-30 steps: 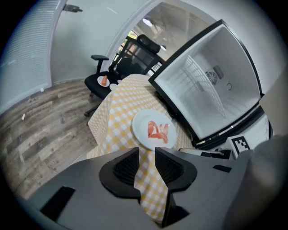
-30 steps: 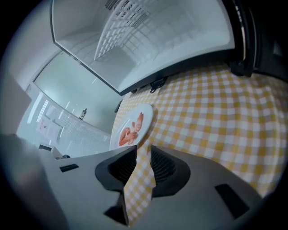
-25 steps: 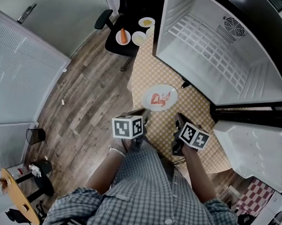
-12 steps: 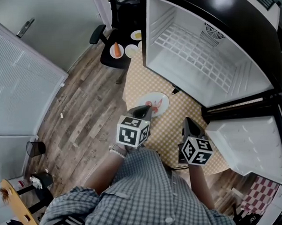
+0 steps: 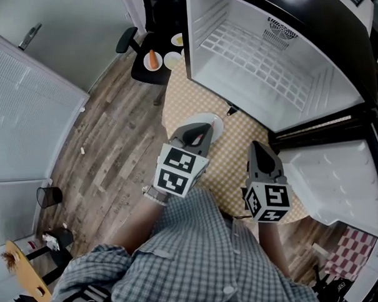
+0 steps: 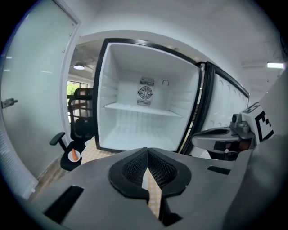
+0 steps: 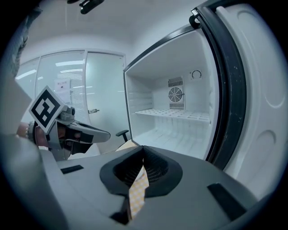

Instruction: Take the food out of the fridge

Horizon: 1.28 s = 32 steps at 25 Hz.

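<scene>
- The fridge (image 5: pixel 218 74) stands wide open on the far right, and as far as I can see it's bare inside, just the white wire shelf (image 5: pixel 259 50).
- The food is out already. A carrot (image 5: pixel 152 59) sits on a plate on the black chair (image 5: pixel 139 73) at the far left, with a couple more plates beside it. Another plate (image 5: pixel 218 123) lies on the checkered mat (image 5: pixel 239 154) in front of the fridge, mostly hidden behind the left gripper (image 5: pixel 194 134).
- Left gripper's jaws are pressed together with nothing in them.
- Right gripper (image 5: pixel 260 151) looks the same: jaws together, only mat showing through the slit.
- So I'd say the unloading is basically done.
- If anything's left, it's one last look at the shelf, then maybe swinging the door (image 5: pixel 334 178) at the near right closed.
</scene>
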### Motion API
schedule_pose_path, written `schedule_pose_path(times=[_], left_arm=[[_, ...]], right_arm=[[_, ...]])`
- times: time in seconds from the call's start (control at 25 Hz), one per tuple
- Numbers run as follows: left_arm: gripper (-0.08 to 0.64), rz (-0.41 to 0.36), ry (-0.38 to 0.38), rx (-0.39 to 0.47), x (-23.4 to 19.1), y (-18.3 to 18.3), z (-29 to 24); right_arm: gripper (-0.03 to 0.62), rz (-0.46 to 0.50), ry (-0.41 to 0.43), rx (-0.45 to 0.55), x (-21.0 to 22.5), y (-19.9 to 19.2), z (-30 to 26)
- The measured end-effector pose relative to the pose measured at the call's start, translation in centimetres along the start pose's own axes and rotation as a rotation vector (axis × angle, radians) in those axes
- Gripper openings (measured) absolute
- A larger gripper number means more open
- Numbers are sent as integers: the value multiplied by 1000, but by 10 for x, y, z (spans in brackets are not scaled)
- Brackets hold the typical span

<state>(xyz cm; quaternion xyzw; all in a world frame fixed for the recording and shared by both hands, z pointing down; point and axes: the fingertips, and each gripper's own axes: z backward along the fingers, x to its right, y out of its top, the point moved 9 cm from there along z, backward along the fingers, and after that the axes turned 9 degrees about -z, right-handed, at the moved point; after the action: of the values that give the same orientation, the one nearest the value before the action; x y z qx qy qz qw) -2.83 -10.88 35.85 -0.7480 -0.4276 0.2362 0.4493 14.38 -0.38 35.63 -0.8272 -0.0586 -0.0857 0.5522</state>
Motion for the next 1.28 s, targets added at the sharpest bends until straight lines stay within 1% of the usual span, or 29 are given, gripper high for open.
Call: schedule_pose_path(times=[0.12,0.52,1.28], left_arm=[[6,32,-22,16,0,2,0],[6,7,-20,0,4,-1,-1],[6,9,-12,-2,4,-2,-4]], right_arm=[[9,5,-7,4,2,0,1],[9,8,-31,-1,7,-3,3],[9,3,2,-30,6,-6,0]])
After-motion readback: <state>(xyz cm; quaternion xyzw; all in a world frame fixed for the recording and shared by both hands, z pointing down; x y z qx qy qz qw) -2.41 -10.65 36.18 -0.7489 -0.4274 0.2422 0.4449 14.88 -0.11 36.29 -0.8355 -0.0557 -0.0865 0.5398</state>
